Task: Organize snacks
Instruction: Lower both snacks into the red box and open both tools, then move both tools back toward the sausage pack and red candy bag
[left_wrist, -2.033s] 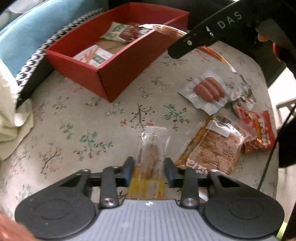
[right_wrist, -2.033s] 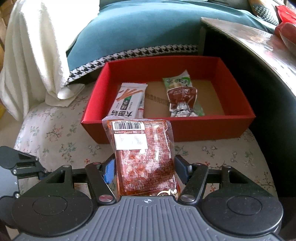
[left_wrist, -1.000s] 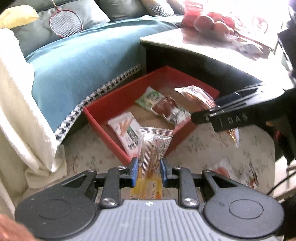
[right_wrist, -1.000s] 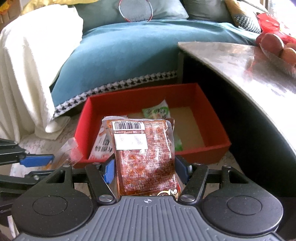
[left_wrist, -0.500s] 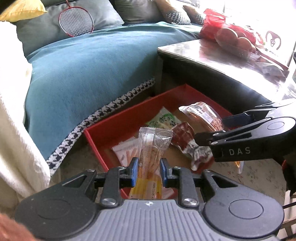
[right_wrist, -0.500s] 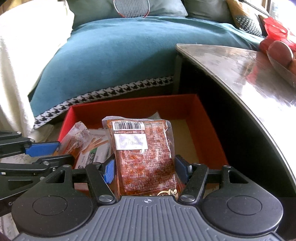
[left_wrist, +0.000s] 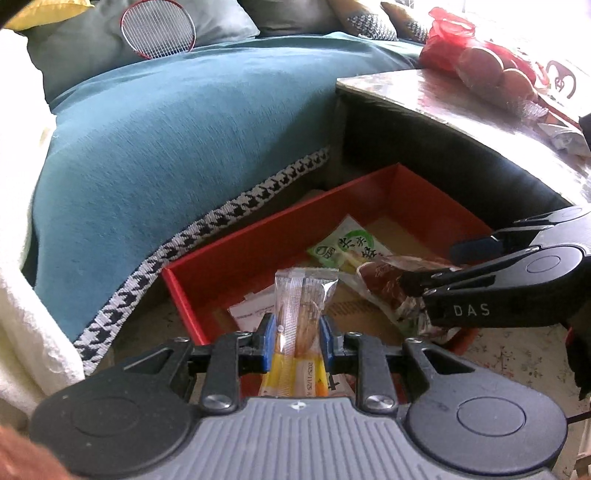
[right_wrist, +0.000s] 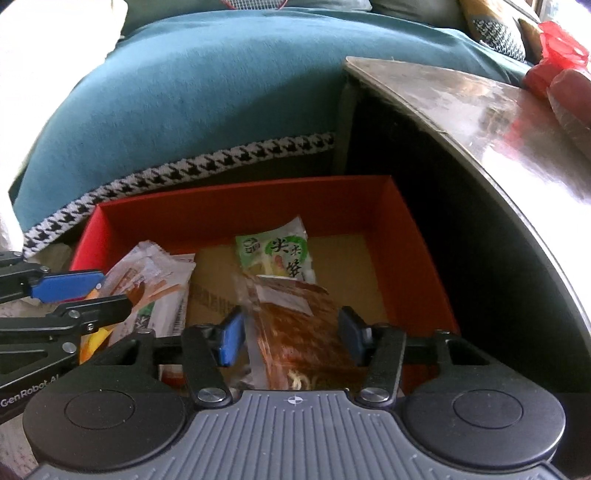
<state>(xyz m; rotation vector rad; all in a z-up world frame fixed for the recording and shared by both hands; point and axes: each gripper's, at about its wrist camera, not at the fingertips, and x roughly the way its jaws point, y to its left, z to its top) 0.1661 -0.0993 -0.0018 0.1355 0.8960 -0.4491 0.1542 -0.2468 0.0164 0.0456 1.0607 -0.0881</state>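
Left wrist view: left gripper (left_wrist: 297, 334) clamps a clear snack bar (left_wrist: 304, 302) above the red box (left_wrist: 258, 254); right gripper (right_wrist: 291, 338) stands parted, jaws just closing, around an untouched orange packet (right_wrist: 299, 332).

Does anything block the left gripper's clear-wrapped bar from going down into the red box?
Nothing visible does. The clear-wrapped bar, held by the left gripper, hangs over the open red box; only a white packet lying inside sits beneath it.

The red box's (right_wrist: 236, 206) near wall (and the orange packet's (right_wrist: 303, 332) lower end) hides behind the tool body.
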